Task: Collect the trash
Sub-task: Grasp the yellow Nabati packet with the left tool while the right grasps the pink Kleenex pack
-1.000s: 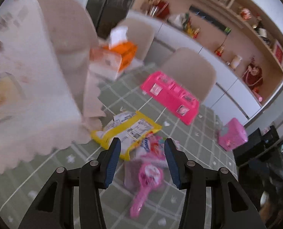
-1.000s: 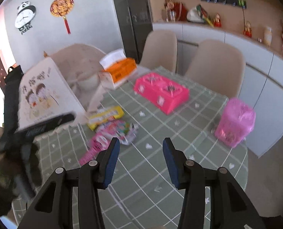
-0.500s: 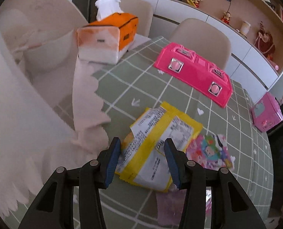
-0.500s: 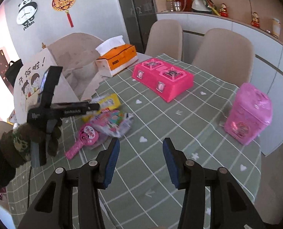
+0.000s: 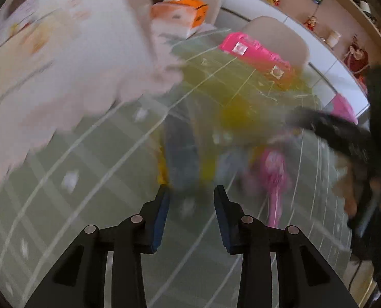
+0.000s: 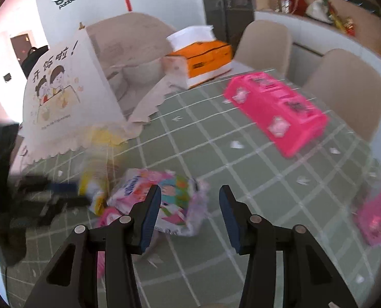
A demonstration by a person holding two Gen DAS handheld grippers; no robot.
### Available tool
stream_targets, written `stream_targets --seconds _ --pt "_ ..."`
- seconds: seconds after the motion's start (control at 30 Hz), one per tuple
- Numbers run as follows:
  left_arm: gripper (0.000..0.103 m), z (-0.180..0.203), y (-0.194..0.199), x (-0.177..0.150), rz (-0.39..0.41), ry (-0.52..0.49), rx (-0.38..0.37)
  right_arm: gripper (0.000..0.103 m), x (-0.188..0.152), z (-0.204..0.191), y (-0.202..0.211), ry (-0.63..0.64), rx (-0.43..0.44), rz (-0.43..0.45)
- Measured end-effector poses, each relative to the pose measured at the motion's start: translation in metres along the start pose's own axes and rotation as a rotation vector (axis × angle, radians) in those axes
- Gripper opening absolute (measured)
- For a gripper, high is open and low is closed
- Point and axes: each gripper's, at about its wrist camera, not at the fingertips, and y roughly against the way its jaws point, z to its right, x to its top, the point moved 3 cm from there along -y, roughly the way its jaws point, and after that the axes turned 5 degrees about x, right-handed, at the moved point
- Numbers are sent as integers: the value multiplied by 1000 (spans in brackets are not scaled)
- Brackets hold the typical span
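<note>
The left hand-held gripper hangs over the checked desk, its jaws closing at a middling gap with nothing pressed between them; the blurred yellow wrapper lies just past its tips, toward twelve o'clock. The right hand-held gripper stands wide and empty. The colourful wrapper lies at its ten o'clock, beside a pink toy box.

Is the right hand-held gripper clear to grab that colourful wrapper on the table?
Probably yes. The right hand-held gripper is open just above the colourful wrapper, with nothing between them. The left hand-held gripper, jaws closing, works at the yellow packet beside it.
</note>
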Motion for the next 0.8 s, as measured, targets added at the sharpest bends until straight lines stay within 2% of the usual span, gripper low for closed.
stream_targets --seconds 0.07,0.2,0.3,0.4,0.5,0.57,0.63,0.73,0.8 --pt "37 -11 14 -18 15 36 -9 44 3 -10 -17 25 42 -36" --pt "37 -37 42 -36 64 157 -41 44 -4 -24 -39 71 59 -105" --pt "37 -48 62 -44 102 201 -64 46 -19 -30 -35 -8 135 -134" --pt "37 -47 83 -56 101 173 -72 46 -43 -40 -21 -69 207 -164" --pt "37 -43 97 -70 87 154 -96 46 -57 -54 1 4 167 -140" --pt "38 -37 104 -79 71 128 -123 46 -51 -61 17 122 93 -67" --pt "38 -32 110 -84 78 92 -114 46 -39 -60 22 189 52 -20" --pt "40 -35 117 -80 117 69 -78 52 -20 -44 8 196 59 -14" --pt "42 -48 113 -66 149 121 -62 52 -12 -31 -6 169 45 -30"
